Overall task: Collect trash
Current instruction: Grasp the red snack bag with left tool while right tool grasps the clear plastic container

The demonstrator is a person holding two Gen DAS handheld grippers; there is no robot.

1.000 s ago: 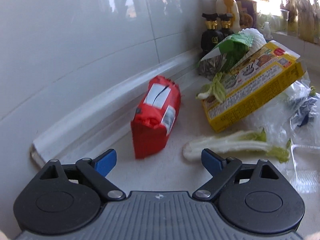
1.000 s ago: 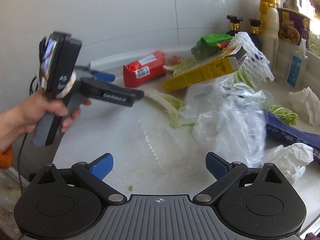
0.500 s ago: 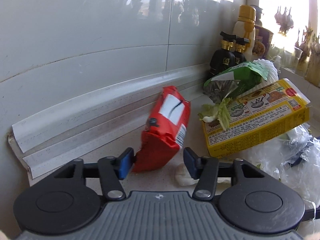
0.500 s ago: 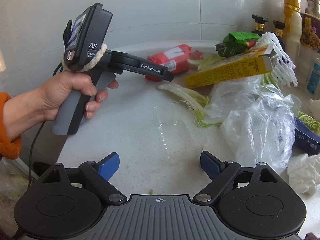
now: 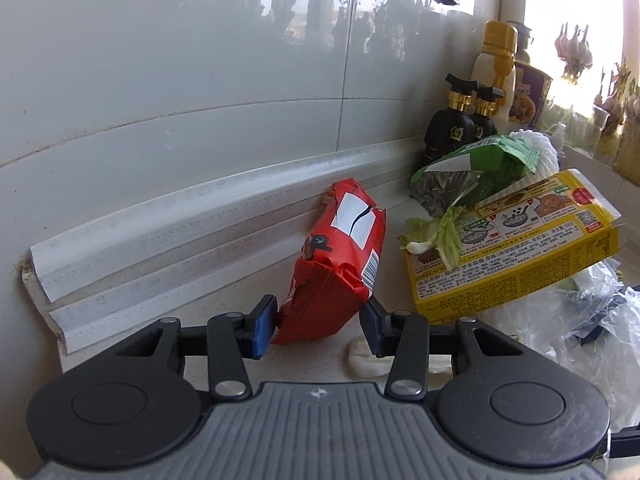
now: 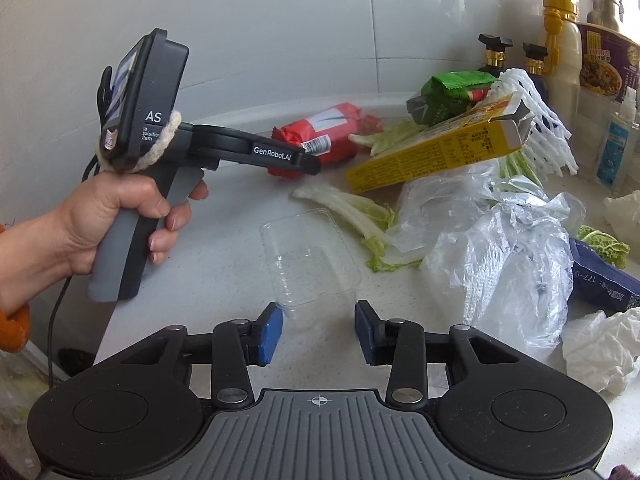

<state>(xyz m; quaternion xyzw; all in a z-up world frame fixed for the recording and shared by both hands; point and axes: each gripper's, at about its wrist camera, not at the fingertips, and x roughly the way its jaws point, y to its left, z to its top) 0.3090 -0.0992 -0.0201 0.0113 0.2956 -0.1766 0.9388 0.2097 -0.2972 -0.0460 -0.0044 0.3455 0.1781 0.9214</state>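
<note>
Red snack wrapper (image 5: 336,264), low centre of the left view, sits pinched between the closing left tool (image 5: 316,326) for lifting. The right tool (image 6: 318,334) narrows around the clear tray (image 6: 308,256); contact seems unsure. Beyond, the yellow box (image 6: 436,148) awaits on the bench (image 6: 224,240).

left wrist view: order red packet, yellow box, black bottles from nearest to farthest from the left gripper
1. red packet: between the closing jaws of the left gripper, pads touching it.
2. yellow box: right of the packet.
3. black bottles: far back by the wall.
</note>
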